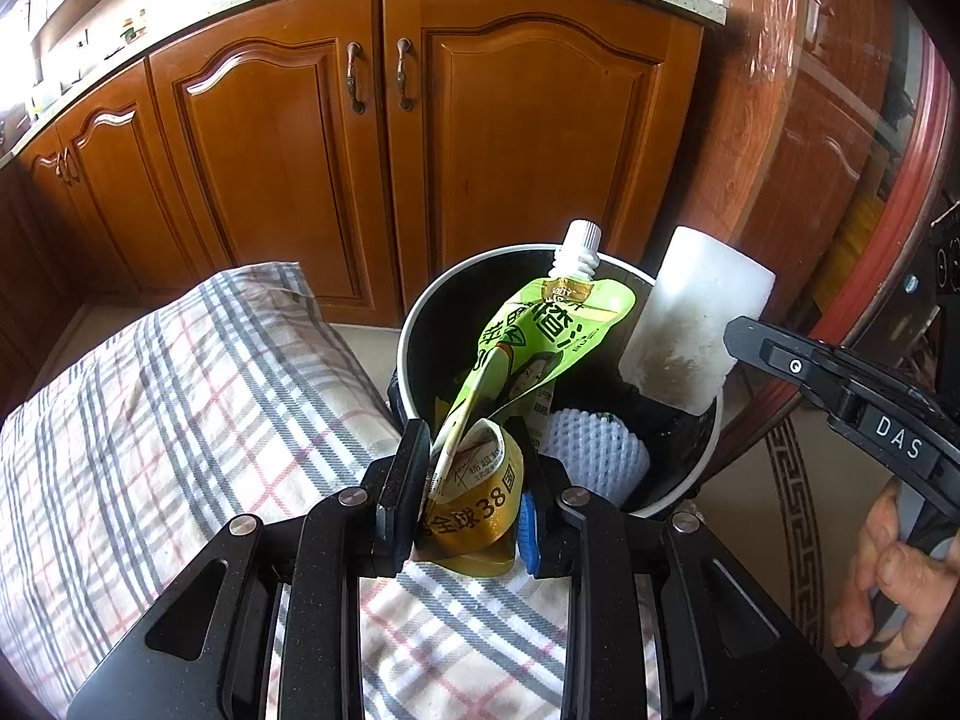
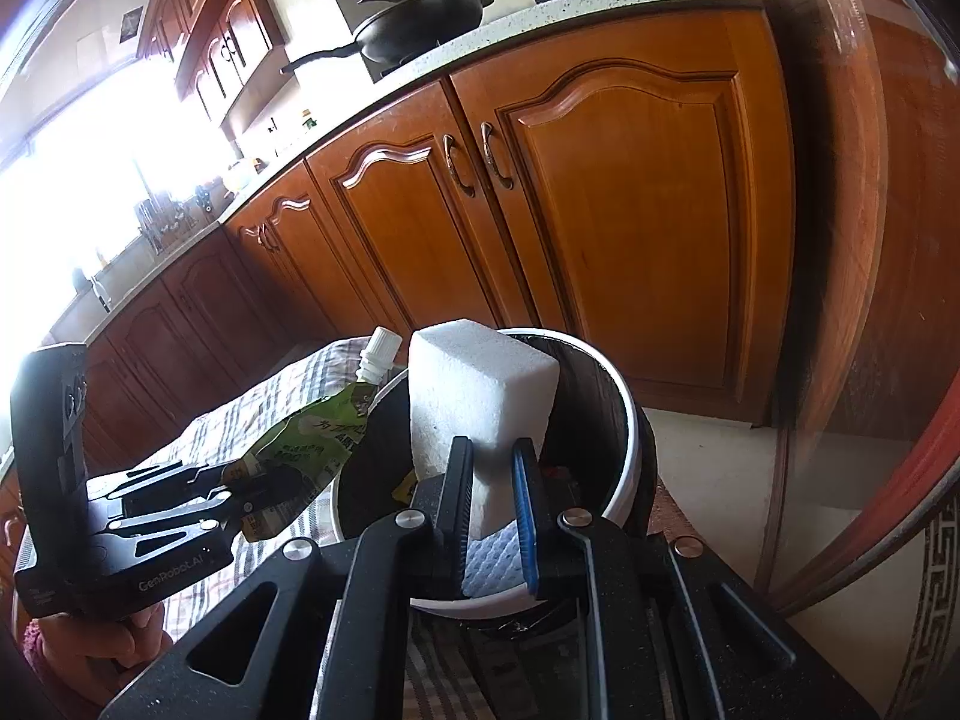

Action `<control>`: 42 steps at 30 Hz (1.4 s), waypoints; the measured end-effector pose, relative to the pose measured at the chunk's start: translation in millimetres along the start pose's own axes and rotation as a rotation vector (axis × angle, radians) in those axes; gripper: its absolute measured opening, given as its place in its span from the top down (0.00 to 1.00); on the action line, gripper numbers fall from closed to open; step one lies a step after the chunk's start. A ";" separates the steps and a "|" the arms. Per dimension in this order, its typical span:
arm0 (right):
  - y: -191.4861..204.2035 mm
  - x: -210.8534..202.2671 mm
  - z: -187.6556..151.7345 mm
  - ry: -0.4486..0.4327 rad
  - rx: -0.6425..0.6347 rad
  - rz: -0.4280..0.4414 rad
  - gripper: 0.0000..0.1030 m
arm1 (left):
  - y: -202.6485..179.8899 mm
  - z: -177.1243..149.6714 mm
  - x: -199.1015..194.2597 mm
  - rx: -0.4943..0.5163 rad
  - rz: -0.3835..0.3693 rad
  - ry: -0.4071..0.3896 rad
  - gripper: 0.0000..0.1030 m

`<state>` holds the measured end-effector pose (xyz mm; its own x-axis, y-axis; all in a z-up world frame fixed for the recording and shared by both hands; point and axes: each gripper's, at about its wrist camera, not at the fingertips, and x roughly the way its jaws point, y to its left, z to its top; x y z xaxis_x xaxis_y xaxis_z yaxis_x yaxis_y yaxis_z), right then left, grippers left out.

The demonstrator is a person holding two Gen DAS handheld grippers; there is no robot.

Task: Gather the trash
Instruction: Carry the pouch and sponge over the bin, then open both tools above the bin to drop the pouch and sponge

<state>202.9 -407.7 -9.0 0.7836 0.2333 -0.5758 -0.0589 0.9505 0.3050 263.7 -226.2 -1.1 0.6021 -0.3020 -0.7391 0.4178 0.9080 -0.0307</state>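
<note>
Your right gripper (image 2: 491,483) clamps a white foam block (image 2: 480,384) over the round white-rimmed black bin (image 2: 627,420); your left gripper (image 2: 264,489) pinches a green spouted pouch (image 2: 318,432) beside it.

Both wrist cameras look steeply down, close over the same bin (image 1: 414,324), facing the cabinets (image 2: 600,192).

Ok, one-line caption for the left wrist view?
Left gripper holds a green spouted pouch over the trash bin; foam block alongside.

My left gripper (image 2: 240,495) carries "GenRobot.AI" in pale letters on its body, and my right gripper (image 1: 744,336) shows "DAS" on its finger. The gold end of the pouch (image 1: 528,354) reads "全球38国"; its green part bears large Chinese characters I cannot make out.
</note>
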 end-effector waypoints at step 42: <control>-10.3 28.9 9.0 0.088 -0.029 -0.035 0.87 | -25.3 18.5 33.4 0.064 0.023 0.059 0.76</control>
<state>231.8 -412.6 -22.0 0.7281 0.2155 -0.6507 -0.0510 0.9637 0.2620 285.8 -264.7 -12.5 0.5720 -0.2615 -0.7775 0.4481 0.8935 0.0291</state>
